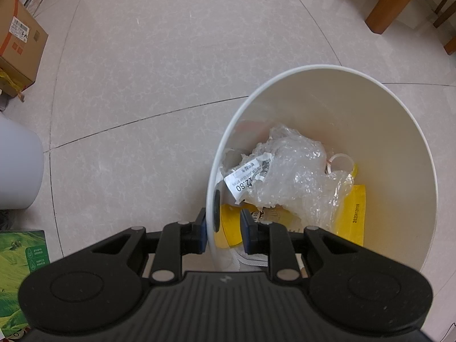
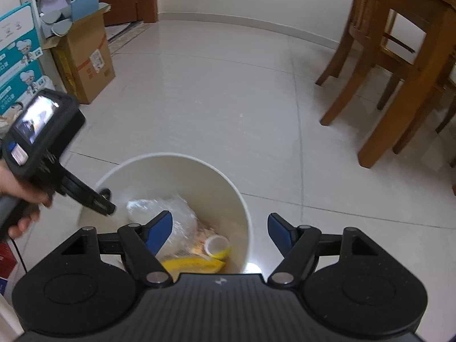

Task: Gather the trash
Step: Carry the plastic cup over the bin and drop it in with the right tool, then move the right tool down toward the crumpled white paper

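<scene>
Tiled floor (image 1: 148,65) carries your light, stiff bin (image 1: 336,69); left claw (image 1: 223,228) pinches its rim, right claw (image 2: 220,232) hangs spread.

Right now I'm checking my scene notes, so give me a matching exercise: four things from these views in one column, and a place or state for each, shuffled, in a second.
Things:
1. left gripper
2. right gripper
3. crumpled clear plastic
4. cardboard box

Places or states:
A. lying inside the white bin with a price label on it
B. open and empty above the bin
C. standing on the floor at the left, away from the bin
D. shut on the bin's rim, one finger inside and one outside

Pairs: 1-D, 2-B, 3-A, 4-C
</scene>
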Action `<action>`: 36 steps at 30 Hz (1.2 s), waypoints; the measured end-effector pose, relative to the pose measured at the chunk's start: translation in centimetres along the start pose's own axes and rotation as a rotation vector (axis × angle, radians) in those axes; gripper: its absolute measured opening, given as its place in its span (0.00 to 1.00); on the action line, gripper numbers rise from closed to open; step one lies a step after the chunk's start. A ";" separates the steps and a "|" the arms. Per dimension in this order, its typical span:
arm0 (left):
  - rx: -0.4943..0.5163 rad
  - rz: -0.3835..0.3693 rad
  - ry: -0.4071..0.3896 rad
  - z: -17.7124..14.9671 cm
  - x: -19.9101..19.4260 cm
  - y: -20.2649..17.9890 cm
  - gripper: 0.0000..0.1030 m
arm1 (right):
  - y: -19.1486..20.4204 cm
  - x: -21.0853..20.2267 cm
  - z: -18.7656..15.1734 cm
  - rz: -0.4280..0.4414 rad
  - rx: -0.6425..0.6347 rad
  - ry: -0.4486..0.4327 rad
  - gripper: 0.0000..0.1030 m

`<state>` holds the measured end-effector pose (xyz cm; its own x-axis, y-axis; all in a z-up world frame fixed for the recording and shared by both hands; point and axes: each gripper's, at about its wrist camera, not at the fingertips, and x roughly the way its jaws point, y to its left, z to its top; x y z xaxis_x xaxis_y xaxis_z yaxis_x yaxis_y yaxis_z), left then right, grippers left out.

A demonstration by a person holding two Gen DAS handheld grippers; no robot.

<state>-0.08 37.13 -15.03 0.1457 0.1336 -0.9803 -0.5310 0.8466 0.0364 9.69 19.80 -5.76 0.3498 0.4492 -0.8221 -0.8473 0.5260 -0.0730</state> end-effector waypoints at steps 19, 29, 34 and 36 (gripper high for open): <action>0.017 0.021 -0.001 0.0 -0.1 -0.5 0.21 | -9.9 4.2 -19.2 -0.238 0.312 0.089 0.76; 0.017 0.011 0.000 -0.2 -0.1 -0.3 0.21 | -12.3 10.6 -27.1 -0.282 0.362 0.191 0.76; 0.001 0.007 0.001 -0.1 -0.1 -0.2 0.21 | -13.0 14.0 -29.7 -0.274 0.369 0.223 0.76; -0.004 0.004 0.002 -0.1 -0.1 -0.1 0.21 | -13.3 15.4 -30.5 -0.275 0.373 0.233 0.76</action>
<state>-0.10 37.04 -14.99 0.1415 0.1358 -0.9806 -0.5350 0.8439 0.0397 14.16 -2.37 -34.64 0.4053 0.1077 -0.9078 -0.5214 0.8429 -0.1328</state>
